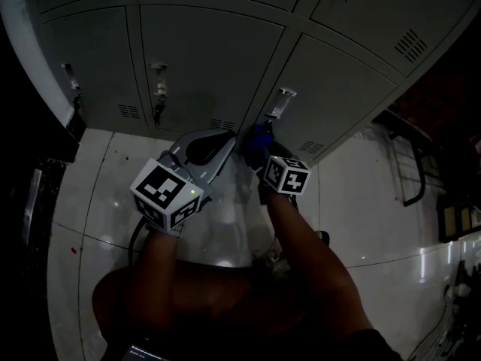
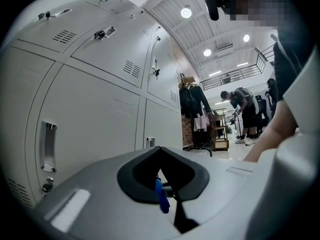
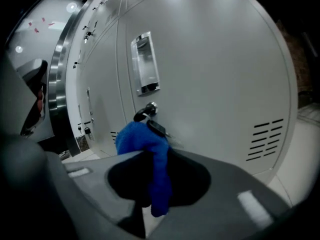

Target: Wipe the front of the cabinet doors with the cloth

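Observation:
Grey metal cabinet doors (image 1: 203, 59) with vents and recessed handles fill the top of the head view. My right gripper (image 1: 256, 147) is shut on a blue cloth (image 1: 258, 136), which it holds against a lower door just below the handle (image 1: 279, 102). In the right gripper view the cloth (image 3: 146, 143) bunches over the jaws right in front of the door's key lock (image 3: 148, 110) and under the handle recess (image 3: 145, 64). My left gripper (image 1: 219, 147) sits close beside the cloth, near the doors (image 2: 95, 119). Its jaws look shut, with only a thin blue sliver (image 2: 160, 196) showing at the gap.
The white glossy floor (image 1: 98, 194) runs below the cabinets. A dark metal frame (image 1: 409, 175) stands at the right. The left gripper view shows a clothes rack (image 2: 197, 109) and people (image 2: 245, 111) further down the hall. The person's arms (image 1: 301, 247) fill the bottom centre.

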